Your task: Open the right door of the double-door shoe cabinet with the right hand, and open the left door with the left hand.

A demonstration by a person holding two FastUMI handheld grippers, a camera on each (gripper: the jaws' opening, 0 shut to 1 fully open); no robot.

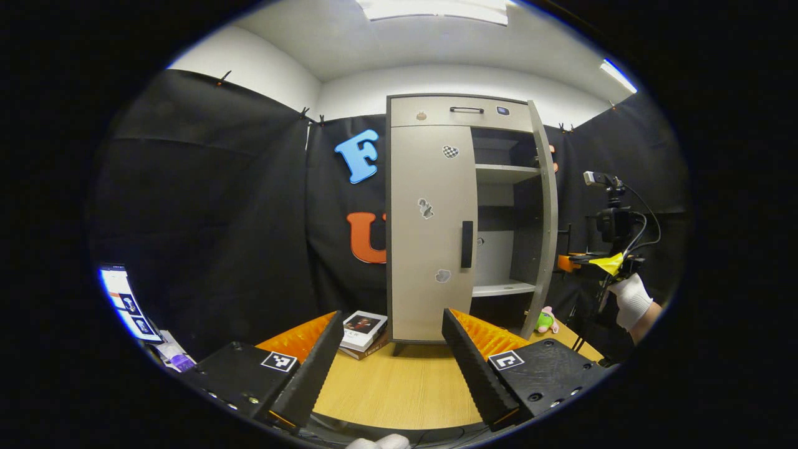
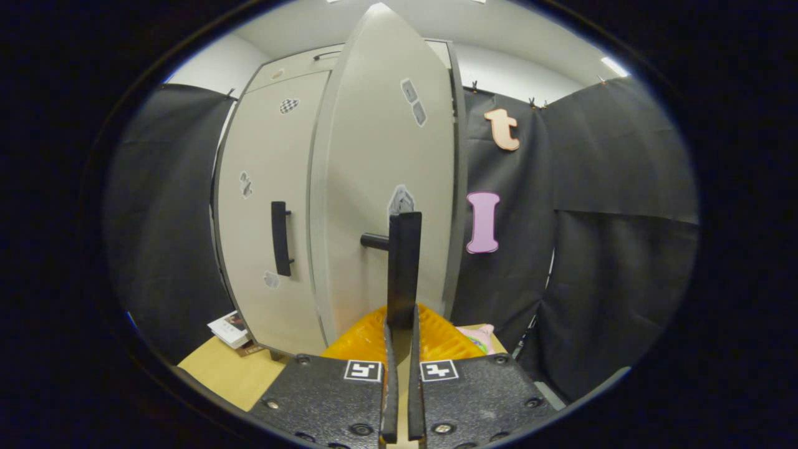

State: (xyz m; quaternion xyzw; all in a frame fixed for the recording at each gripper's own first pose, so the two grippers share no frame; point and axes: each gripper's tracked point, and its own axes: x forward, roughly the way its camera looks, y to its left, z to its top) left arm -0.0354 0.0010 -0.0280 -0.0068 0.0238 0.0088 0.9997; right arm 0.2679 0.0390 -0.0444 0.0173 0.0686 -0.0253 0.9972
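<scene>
Shoe cabinet [image 1: 430,218] at 12 o'clock on table [image 1: 399,386]: right door [image 2: 386,187] swung out, right gripper [image 2: 399,324] clamped on its handle [image 2: 404,268]; left gripper [image 1: 389,349] wide, next reach left door handle [image 1: 466,244] & pull.

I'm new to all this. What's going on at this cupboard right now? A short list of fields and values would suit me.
Scene: grey double-door shoe cabinet standing on a light wooden table
Right door: swung open, shelves visible inside
Left door: closed
Right tongs: shut on the right door's black bar handle
Left tongs: open, held back from the cabinet, touching nothing
Left door's black handle: not yet gripped
Nearby: stacked books on the table beside the cabinet; small green and pink plush toy by the open door
Remaining: left door
</scene>
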